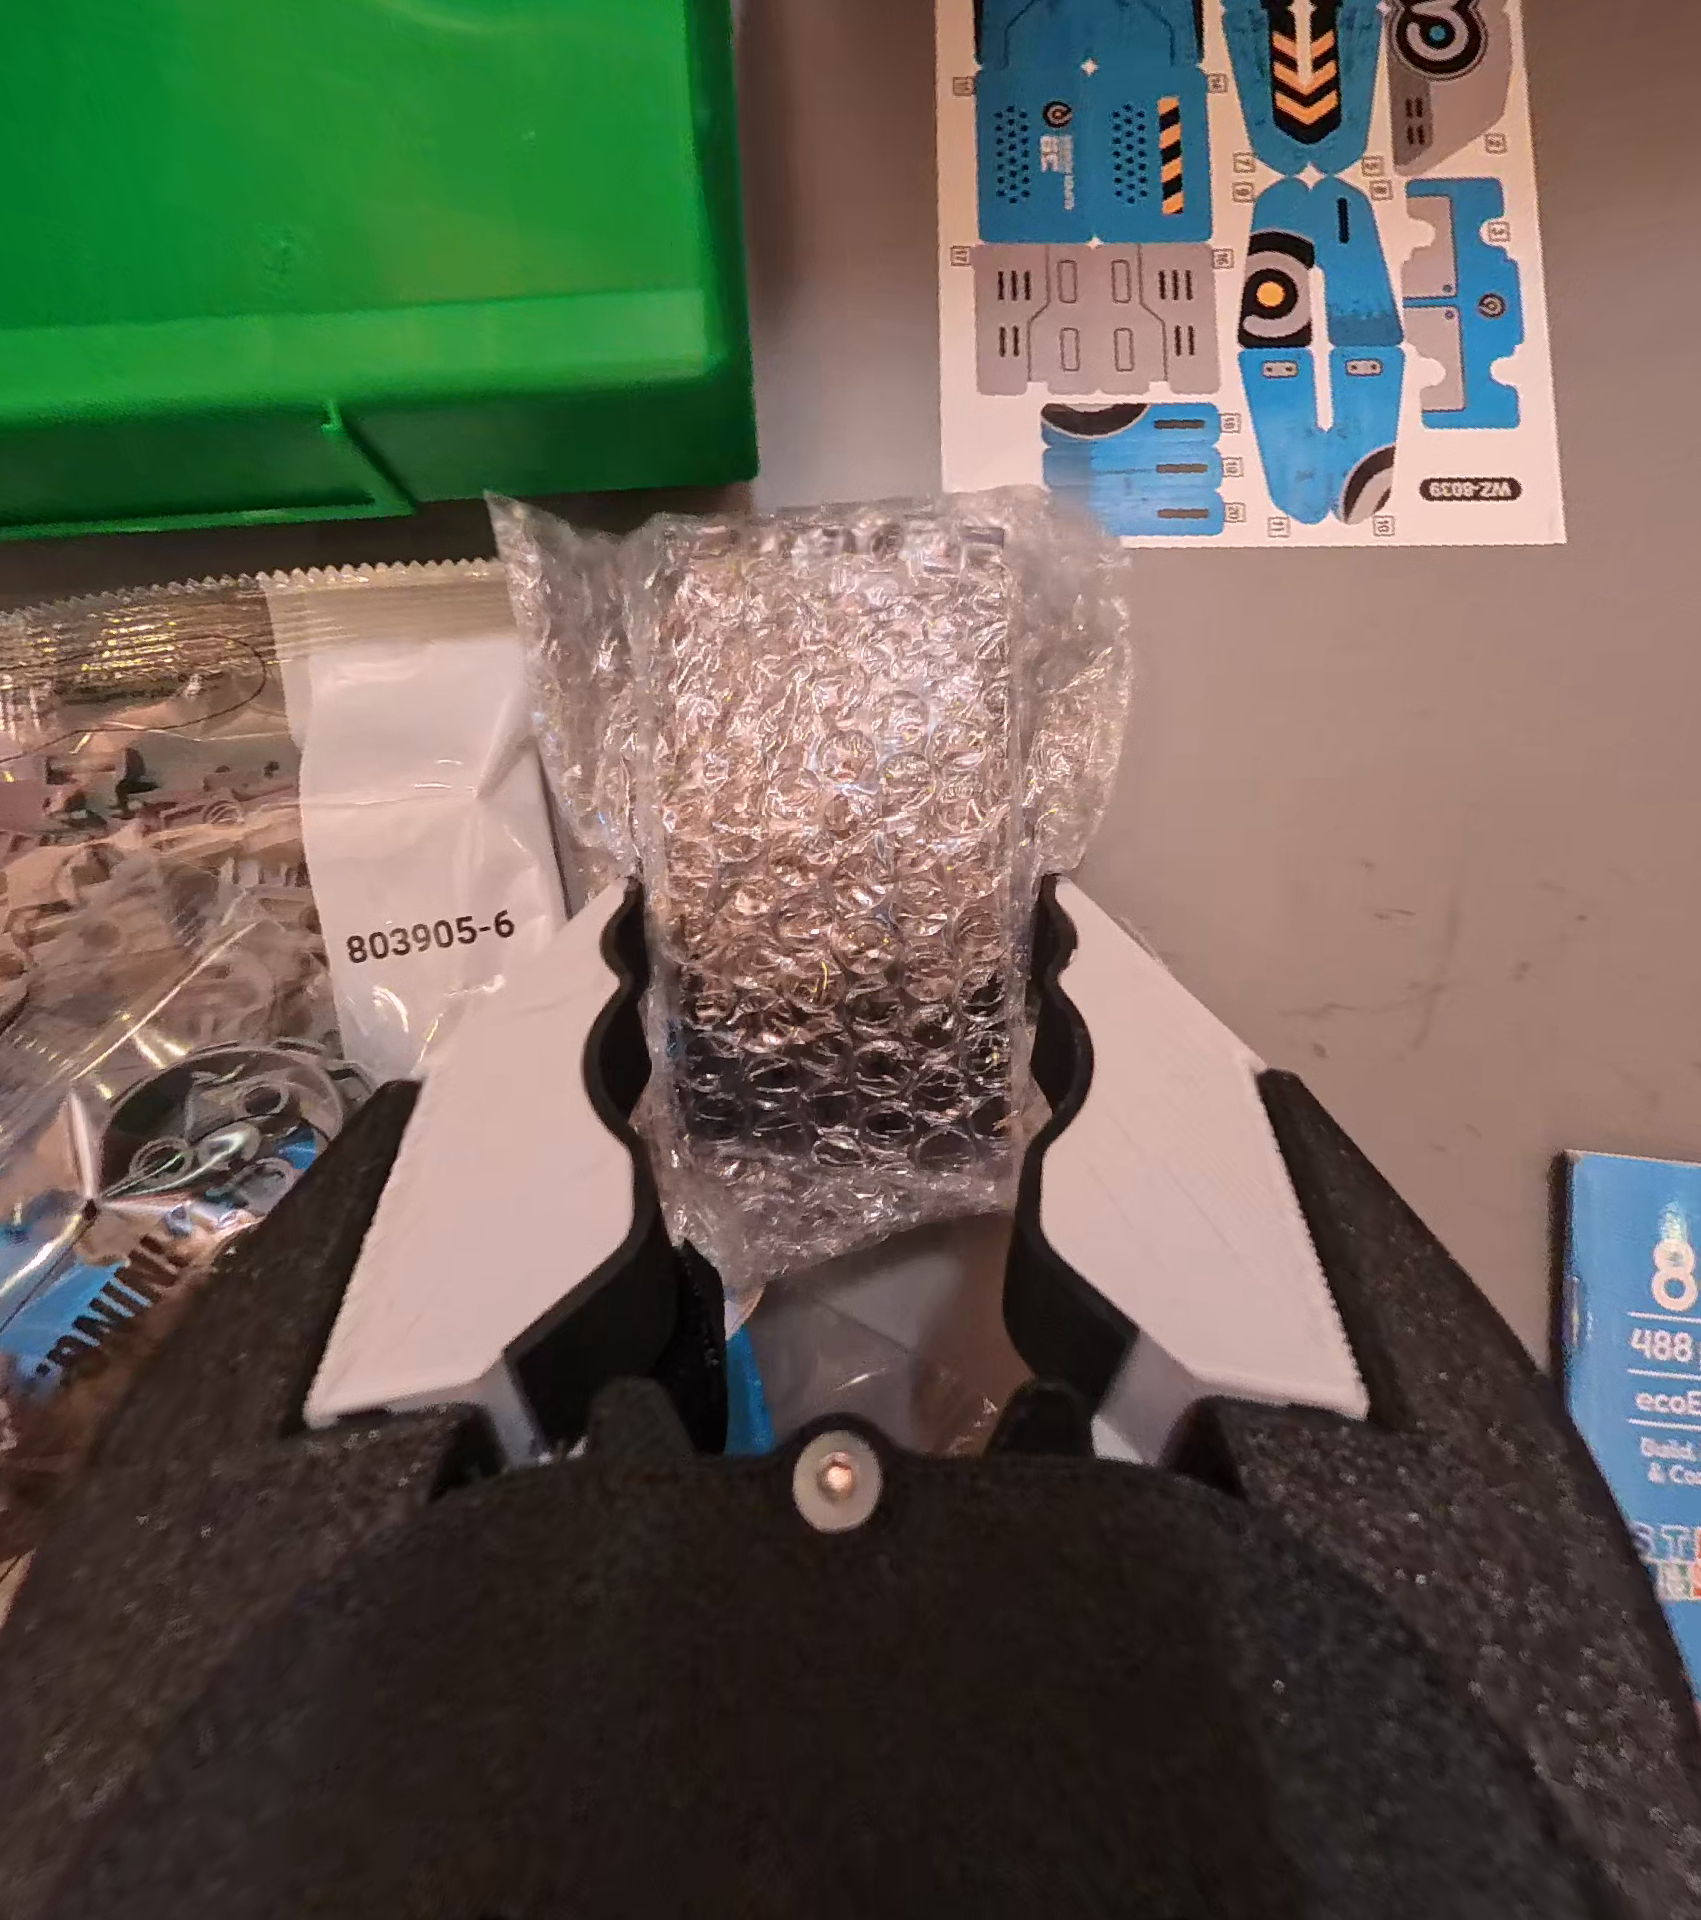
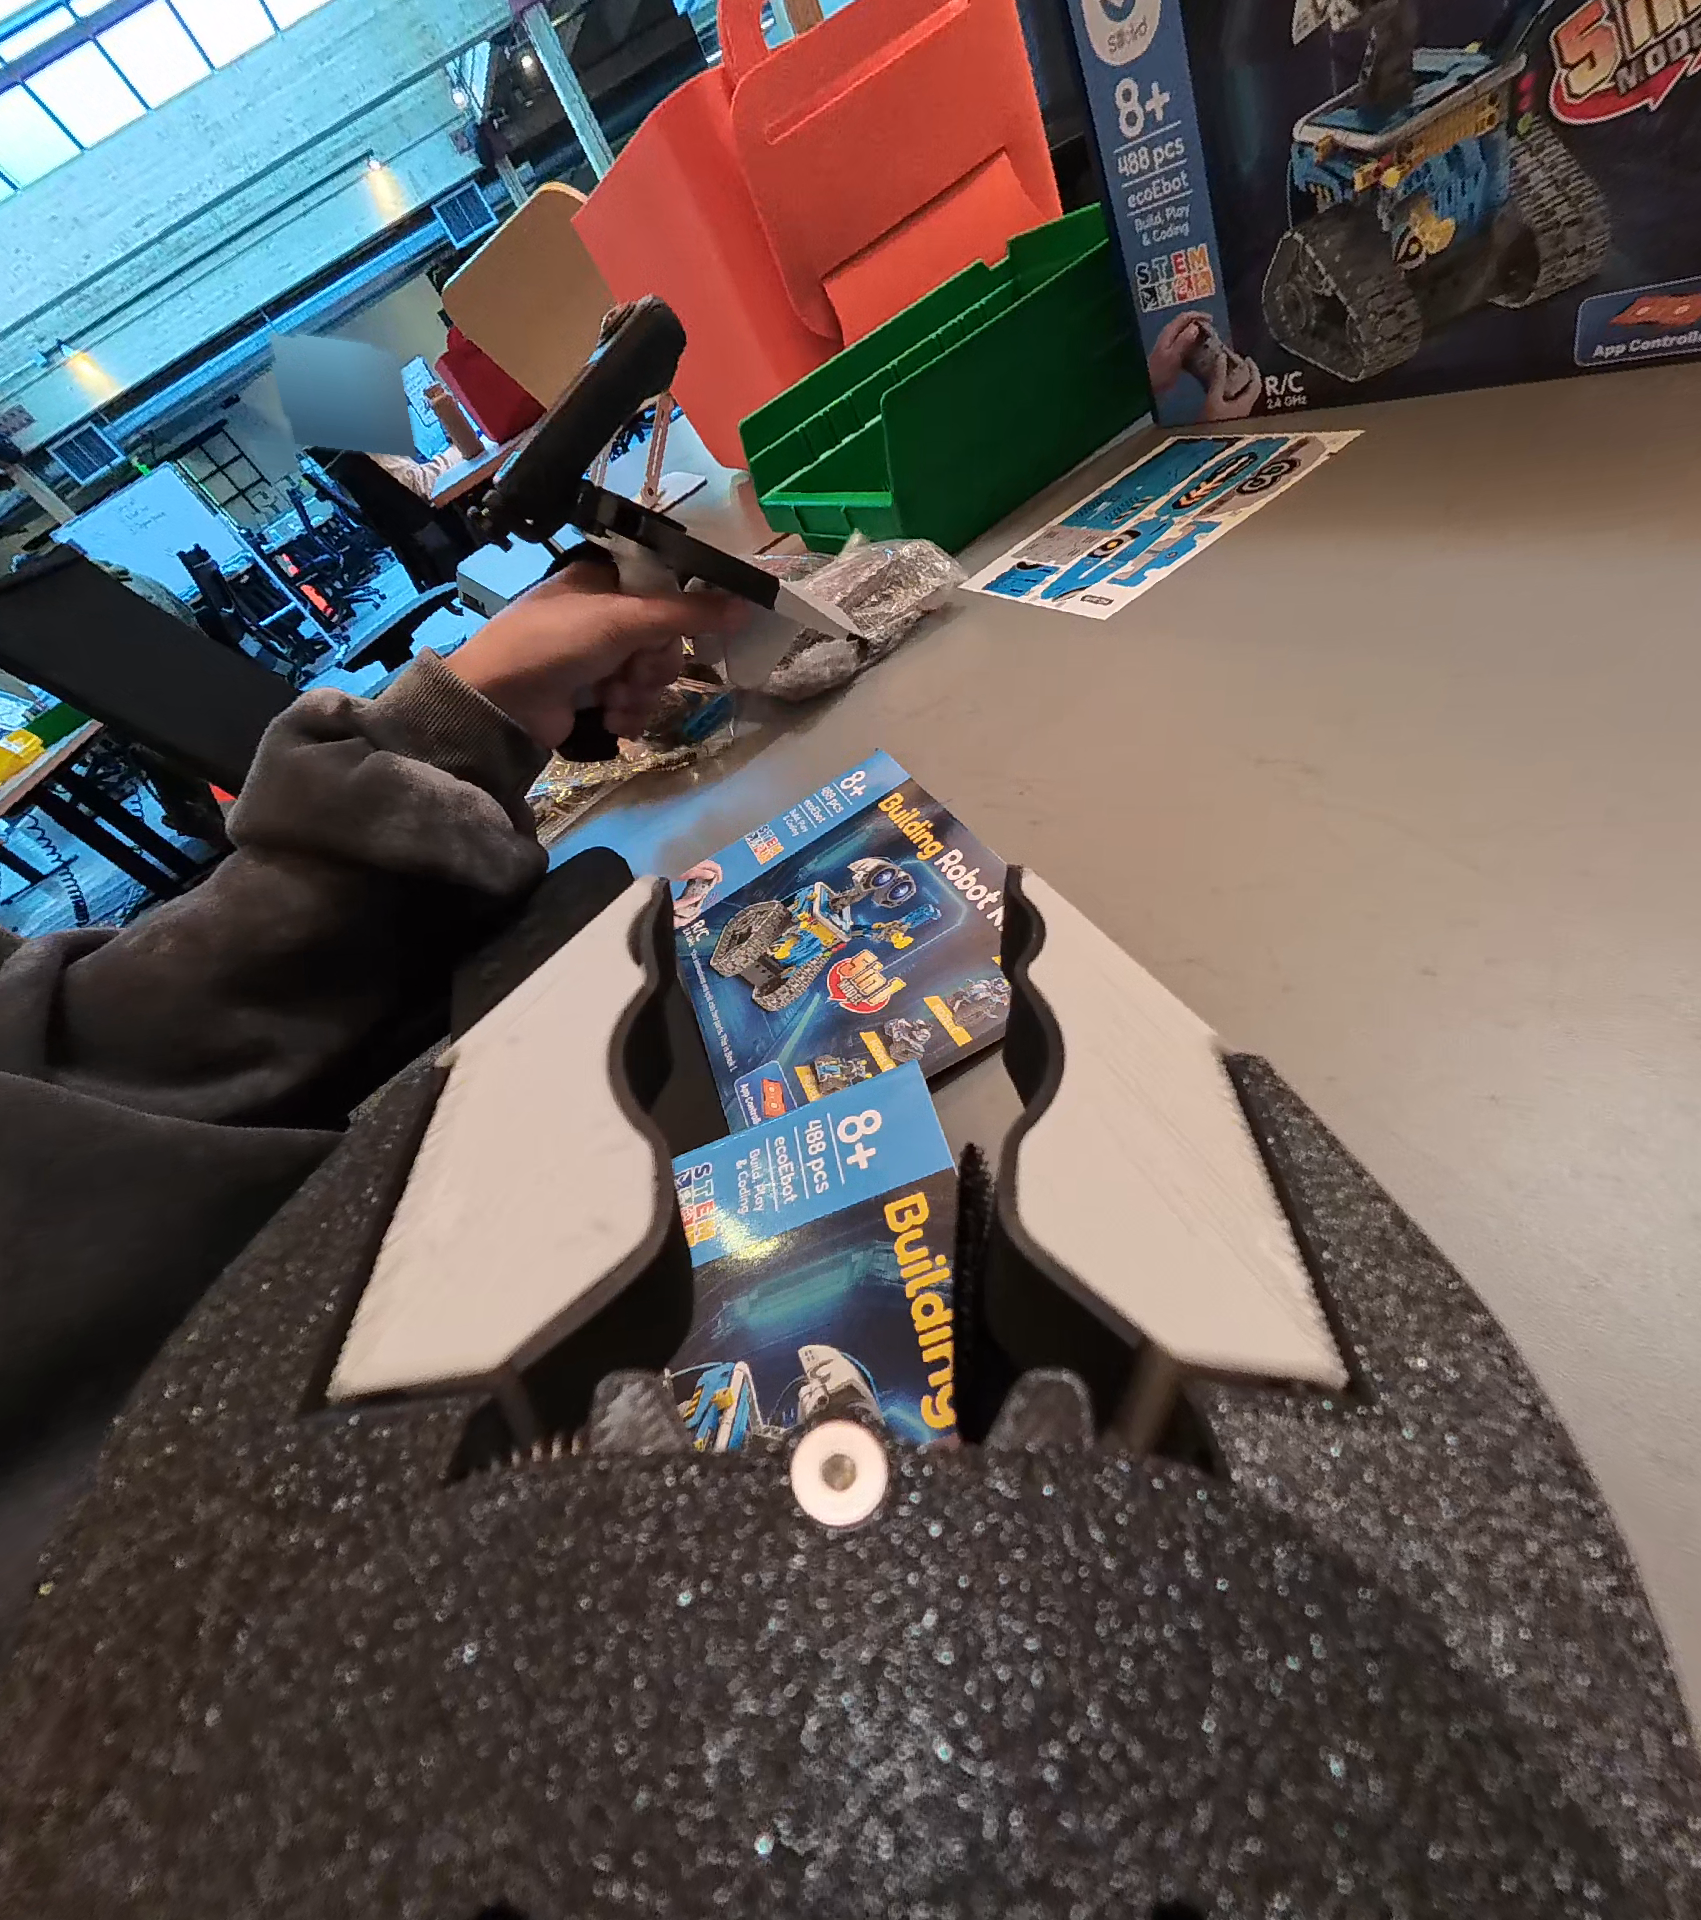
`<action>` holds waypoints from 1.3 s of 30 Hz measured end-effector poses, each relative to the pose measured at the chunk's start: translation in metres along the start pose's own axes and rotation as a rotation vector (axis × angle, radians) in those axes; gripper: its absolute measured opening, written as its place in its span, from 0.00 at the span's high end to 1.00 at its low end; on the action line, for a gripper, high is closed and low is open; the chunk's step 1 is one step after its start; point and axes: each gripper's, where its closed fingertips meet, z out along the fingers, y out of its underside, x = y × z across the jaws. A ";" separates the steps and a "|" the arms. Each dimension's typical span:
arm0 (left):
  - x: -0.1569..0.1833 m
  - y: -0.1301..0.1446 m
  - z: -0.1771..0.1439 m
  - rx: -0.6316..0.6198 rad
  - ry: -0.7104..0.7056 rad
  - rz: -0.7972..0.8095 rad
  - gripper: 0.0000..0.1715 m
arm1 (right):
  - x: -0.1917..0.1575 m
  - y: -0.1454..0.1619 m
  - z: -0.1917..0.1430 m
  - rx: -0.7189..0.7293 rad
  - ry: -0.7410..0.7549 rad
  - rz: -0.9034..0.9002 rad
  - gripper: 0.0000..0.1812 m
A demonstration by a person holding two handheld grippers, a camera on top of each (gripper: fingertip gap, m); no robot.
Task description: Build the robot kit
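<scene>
My left gripper (image 1: 843,894) is shut on a bubble-wrapped package (image 1: 825,727), gripping its lower half just above the grey table (image 1: 1397,831). The package points toward a green bin (image 1: 306,260). In the right wrist view a hand holds that left gripper (image 2: 804,613) over bagged parts, far left of my right gripper (image 2: 838,888). My right gripper is open and empty, low over two blue booklets (image 2: 846,966) that lie overlapping on the table; the nearer booklet (image 2: 815,1247) shows between its fingers.
Clear bags of small parts (image 1: 98,883) lie left of the package. A sticker sheet (image 1: 1241,260) lies ahead on the right. A large toy box (image 2: 1448,187) and an orange cardboard carrier (image 2: 825,208) stand at the back. A sleeved arm (image 2: 202,987) crosses the left side. Across from one pair of fingers to the other is roughly 40 cm.
</scene>
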 end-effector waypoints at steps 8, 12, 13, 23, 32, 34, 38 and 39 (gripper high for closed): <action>0.027 -0.043 -0.055 0.182 0.024 -0.001 0.43 | 0.003 -0.001 -0.001 0.007 0.016 0.006 0.66; 0.170 -0.093 -0.108 0.344 0.453 0.012 0.48 | 0.007 -0.004 -0.004 0.030 0.046 0.006 0.65; 0.215 -0.093 -0.109 0.294 0.547 0.050 0.45 | 0.007 -0.005 -0.005 0.037 0.046 0.005 0.65; 0.546 -0.107 0.016 -0.056 0.716 0.703 0.28 | 0.000 -0.009 -0.010 0.066 -0.021 0.027 0.65; 0.627 -0.102 0.086 -0.313 0.477 0.616 0.23 | -0.001 -0.019 -0.021 0.144 -0.041 0.057 0.62; 0.633 -0.098 0.082 -0.339 0.514 0.688 0.33 | -0.002 -0.022 -0.025 0.160 -0.059 0.079 0.62; 0.602 -0.100 0.072 -0.362 0.456 1.042 0.40 | -0.006 -0.025 -0.029 0.180 -0.106 0.121 0.63; 0.586 -0.098 0.071 -0.410 0.439 1.083 0.40 | -0.006 -0.026 -0.029 0.181 -0.111 0.124 0.63</action>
